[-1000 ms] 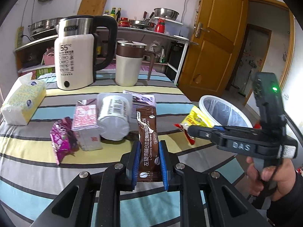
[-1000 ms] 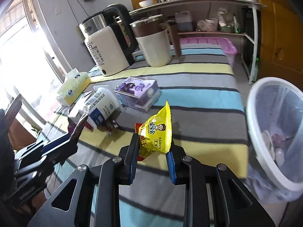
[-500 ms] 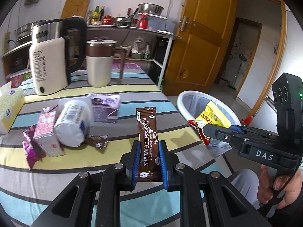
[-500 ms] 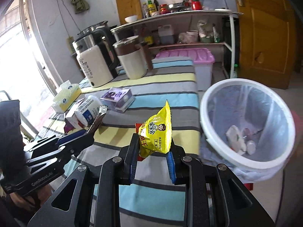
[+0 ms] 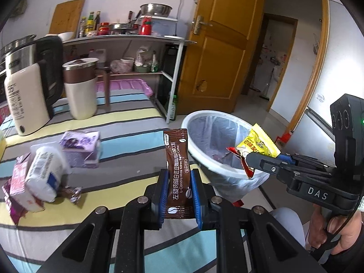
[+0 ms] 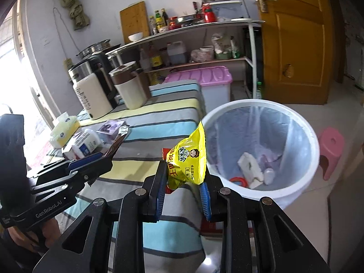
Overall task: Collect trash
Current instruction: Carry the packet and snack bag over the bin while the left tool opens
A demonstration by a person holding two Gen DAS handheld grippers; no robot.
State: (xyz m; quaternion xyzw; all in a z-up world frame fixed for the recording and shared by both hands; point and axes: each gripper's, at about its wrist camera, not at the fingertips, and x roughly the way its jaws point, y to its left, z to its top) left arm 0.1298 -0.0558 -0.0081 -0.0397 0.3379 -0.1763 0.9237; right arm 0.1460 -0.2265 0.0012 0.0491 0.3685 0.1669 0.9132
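My left gripper (image 5: 178, 195) is shut on a brown coffee sachet (image 5: 177, 170), held upright above the striped table's right edge; the gripper also shows in the right wrist view (image 6: 107, 154). My right gripper (image 6: 183, 188) is shut on a yellow snack packet (image 6: 187, 159), held near the rim of the white trash bin (image 6: 295, 182). In the left wrist view the right gripper (image 5: 248, 161) holds the packet (image 5: 257, 145) over the bin's near rim (image 5: 204, 159). The bin holds several bits of trash. More trash lies on the table: a white bottle (image 5: 44, 173), a purple box (image 5: 82, 145), a pink carton (image 5: 19, 186), a small wrapper (image 5: 74, 192).
A kettle (image 5: 25, 91) and a cream mug (image 5: 79, 88) stand at the table's back. A pink-lidded storage box (image 6: 204, 84) and a metal shelf rack (image 6: 204, 45) stand behind. A pink stool (image 6: 329, 150) sits right of the bin. A tissue box (image 6: 63, 129) lies on the table's left.
Both grippers have swung right with their loads, from over the table toward the bin. The yellow packet now hangs at the bin's rim. Both grips stay shut.
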